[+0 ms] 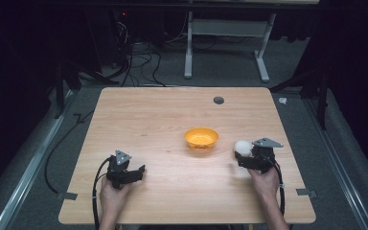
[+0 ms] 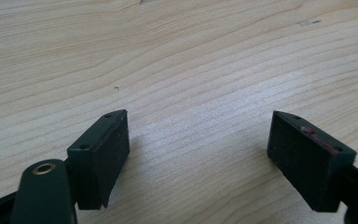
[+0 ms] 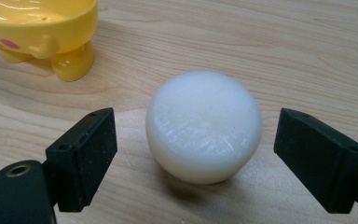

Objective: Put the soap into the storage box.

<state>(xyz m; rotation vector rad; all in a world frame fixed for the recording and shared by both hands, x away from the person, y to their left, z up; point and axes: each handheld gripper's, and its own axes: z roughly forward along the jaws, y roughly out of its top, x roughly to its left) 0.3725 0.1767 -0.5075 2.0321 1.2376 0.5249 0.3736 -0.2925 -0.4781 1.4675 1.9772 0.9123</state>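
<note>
The wooden tabletop takes the middle of the high view, with grey floor around it and a white frame of another table at the upper middle of the frame. A small dark round cap sits in the tabletop near its far edge, in the upper right part of the wood.

The yellow bowl stands a little right of the centre of the high view. In the right gripper view it is at the upper left corner; it has short feet and a small painted face on its side.

The left tongs are at the lower left of the high view, held by the person's left hand and lying low over the wood. In the left gripper view the two black jaws stand wide apart, with bare wood grain between them, and they hold nothing.

The right tongs are at the right of the high view, just right of the bowl, held by the right hand. Their jaws are wide open.

The white ball rests on the tabletop near the bowl, between the jaws of the right tongs. In the right gripper view the white ball is in the middle of the frame, and a clear gap shows on each side between it and the pads, so the tongs do not grip it.
</note>
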